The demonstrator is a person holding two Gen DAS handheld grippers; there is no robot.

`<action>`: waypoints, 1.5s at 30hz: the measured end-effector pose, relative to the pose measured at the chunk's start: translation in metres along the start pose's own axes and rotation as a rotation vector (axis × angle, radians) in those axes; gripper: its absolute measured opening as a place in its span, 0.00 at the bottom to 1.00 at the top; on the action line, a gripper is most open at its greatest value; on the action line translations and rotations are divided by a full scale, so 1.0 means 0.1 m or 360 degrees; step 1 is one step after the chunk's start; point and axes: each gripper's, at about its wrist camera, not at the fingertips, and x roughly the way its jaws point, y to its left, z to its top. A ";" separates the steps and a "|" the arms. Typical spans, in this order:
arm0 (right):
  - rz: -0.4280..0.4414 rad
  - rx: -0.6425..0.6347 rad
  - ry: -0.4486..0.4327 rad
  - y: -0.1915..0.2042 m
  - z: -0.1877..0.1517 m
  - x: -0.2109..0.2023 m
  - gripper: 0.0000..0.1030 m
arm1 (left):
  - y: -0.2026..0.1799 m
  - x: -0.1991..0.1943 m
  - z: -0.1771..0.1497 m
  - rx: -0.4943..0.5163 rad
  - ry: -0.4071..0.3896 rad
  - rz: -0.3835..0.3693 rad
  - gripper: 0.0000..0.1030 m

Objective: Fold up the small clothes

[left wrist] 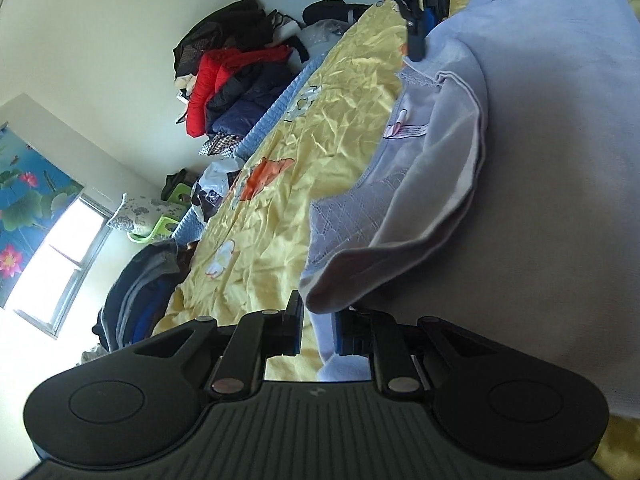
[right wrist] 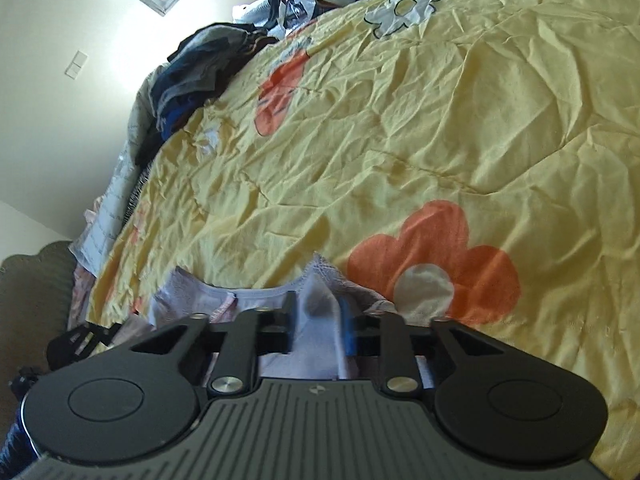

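Note:
A pale lilac garment (left wrist: 540, 128) with lace trim and a white label lies on the yellow flowered bedspread (left wrist: 312, 152). My left gripper (left wrist: 318, 316) is shut on a folded edge of the garment, lifting it off the bed. At the top of the left wrist view my right gripper (left wrist: 416, 52) pinches the far edge of the same garment. In the right wrist view the right gripper (right wrist: 316, 316) is shut on the lilac cloth (right wrist: 312, 320), which fills the gap between its jaws. The waistband (right wrist: 256, 294) shows just ahead.
Piles of dark and red clothes (left wrist: 236, 84) sit at the bed's far side by the wall. Another heap of dark clothes (right wrist: 200, 72) lies at the bed's edge near a window (left wrist: 52, 264). Open bedspread (right wrist: 440, 120) stretches ahead of the right gripper.

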 end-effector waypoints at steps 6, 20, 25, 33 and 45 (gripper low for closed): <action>0.0067 0.0023 -0.0063 -0.06 -0.07 0.00 0.10 | 0.03 0.10 0.05 0.0016 0.0005 -0.0029 0.16; 0.0223 0.0357 -0.0406 -0.39 -0.30 -0.41 0.08 | 0.64 0.13 0.01 -0.0721 0.0121 -0.0336 0.09; 0.0201 0.0360 -0.0369 -0.45 -0.36 -0.32 0.08 | 0.42 -0.03 0.01 -0.0518 -0.0016 -0.0377 0.09; 0.0220 0.0381 -0.0359 -0.45 -0.33 -0.24 0.08 | 0.09 -0.18 0.16 -0.0040 -0.0206 -0.0068 0.10; 0.0220 0.0353 -0.0316 -0.41 -0.32 -0.25 0.08 | -0.09 -0.21 0.17 0.0573 -0.0225 -0.0105 0.48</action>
